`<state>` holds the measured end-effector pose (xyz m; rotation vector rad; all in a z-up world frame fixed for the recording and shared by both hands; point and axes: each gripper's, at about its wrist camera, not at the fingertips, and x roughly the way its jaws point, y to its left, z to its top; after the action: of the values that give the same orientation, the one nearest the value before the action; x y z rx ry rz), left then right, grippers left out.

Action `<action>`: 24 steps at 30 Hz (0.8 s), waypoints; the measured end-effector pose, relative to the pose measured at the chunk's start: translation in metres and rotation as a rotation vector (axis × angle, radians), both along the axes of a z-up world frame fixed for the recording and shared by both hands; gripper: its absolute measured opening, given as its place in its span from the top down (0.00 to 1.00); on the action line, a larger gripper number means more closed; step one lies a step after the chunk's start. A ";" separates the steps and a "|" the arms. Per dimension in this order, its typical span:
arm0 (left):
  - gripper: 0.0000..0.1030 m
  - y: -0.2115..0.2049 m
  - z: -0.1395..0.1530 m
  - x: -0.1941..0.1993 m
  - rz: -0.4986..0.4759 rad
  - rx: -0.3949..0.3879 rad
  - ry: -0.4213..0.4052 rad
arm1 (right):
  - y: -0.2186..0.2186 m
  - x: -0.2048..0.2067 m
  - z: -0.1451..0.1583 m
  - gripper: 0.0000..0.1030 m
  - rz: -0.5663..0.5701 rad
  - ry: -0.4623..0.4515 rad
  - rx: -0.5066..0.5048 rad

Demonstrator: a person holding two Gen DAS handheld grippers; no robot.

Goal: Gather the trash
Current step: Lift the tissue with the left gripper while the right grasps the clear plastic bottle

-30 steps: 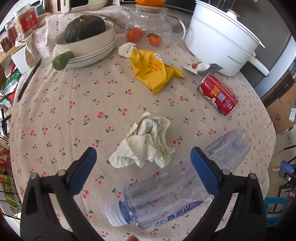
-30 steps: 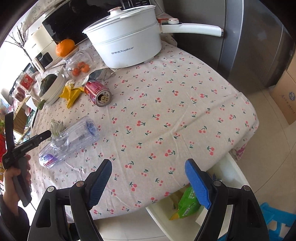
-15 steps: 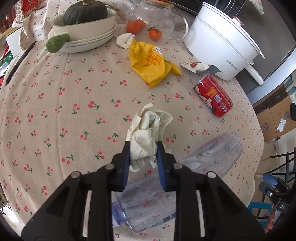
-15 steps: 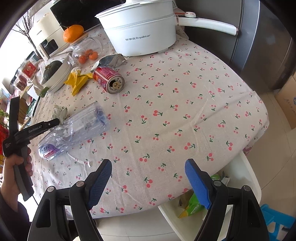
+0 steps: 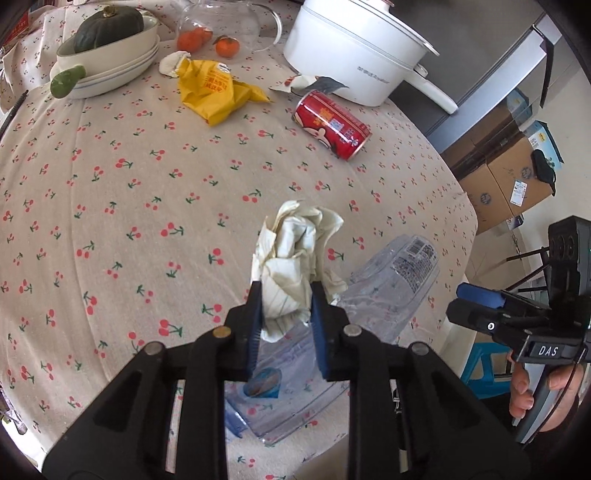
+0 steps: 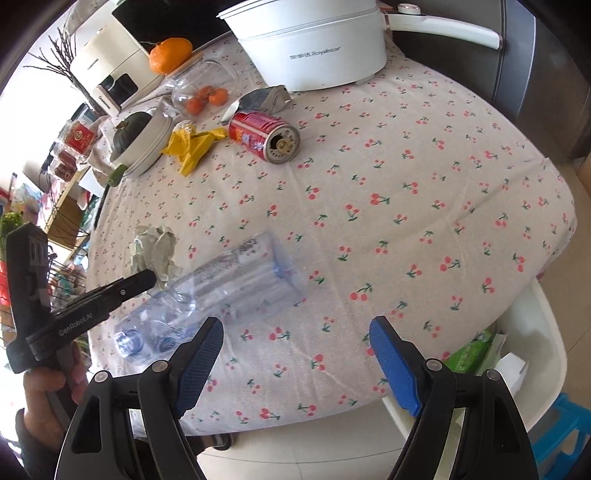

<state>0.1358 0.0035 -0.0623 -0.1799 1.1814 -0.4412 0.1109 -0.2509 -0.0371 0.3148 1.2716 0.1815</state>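
Note:
My left gripper (image 5: 286, 295) is shut on a crumpled cream paper wad (image 5: 295, 251), held above the cherry-print tablecloth; the wad also shows in the right wrist view (image 6: 155, 251). A clear plastic bottle (image 5: 388, 280) lies just under and right of it, also seen in the right wrist view (image 6: 229, 284). A red can (image 5: 330, 125) and a yellow wrapper (image 5: 214, 88) lie farther back. My right gripper (image 6: 295, 350) is open and empty over the table's near edge, beside a white bin (image 6: 535, 354) holding trash.
A white pot (image 5: 354, 51), a torn grey-white wrapper (image 5: 314, 83), a glass jar with oranges (image 5: 221, 26) and a bowl holding a squash (image 5: 107, 48) stand at the back. A blue stool (image 5: 487, 365) and cardboard boxes (image 5: 506, 177) are off the table's right.
My left gripper closed on the paper wad and lifted it, swinging right over the bottle. My right gripper moved closer in over the table edge, still open.

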 end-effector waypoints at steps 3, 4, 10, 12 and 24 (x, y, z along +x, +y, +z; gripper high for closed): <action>0.75 0.005 0.001 -0.010 -0.011 -0.002 -0.001 | 0.014 0.000 -0.004 0.20 0.015 0.011 0.026; 0.75 0.006 0.001 -0.013 -0.011 0.005 -0.005 | 0.017 0.001 -0.006 0.20 0.017 0.015 0.033; 0.75 0.024 0.005 -0.029 0.000 0.035 -0.038 | 0.030 0.010 -0.018 0.19 -0.035 0.049 0.100; 0.75 0.030 0.004 -0.032 0.001 0.030 -0.031 | 0.032 0.015 -0.022 0.19 -0.065 0.059 0.128; 0.75 0.064 0.007 -0.045 0.050 0.083 -0.072 | 0.073 0.045 -0.055 0.21 -0.172 0.103 0.191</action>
<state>0.0911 0.0672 -0.0549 -0.1208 1.1204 -0.3510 0.1558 -0.1777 -0.0923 0.6019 1.3242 0.1410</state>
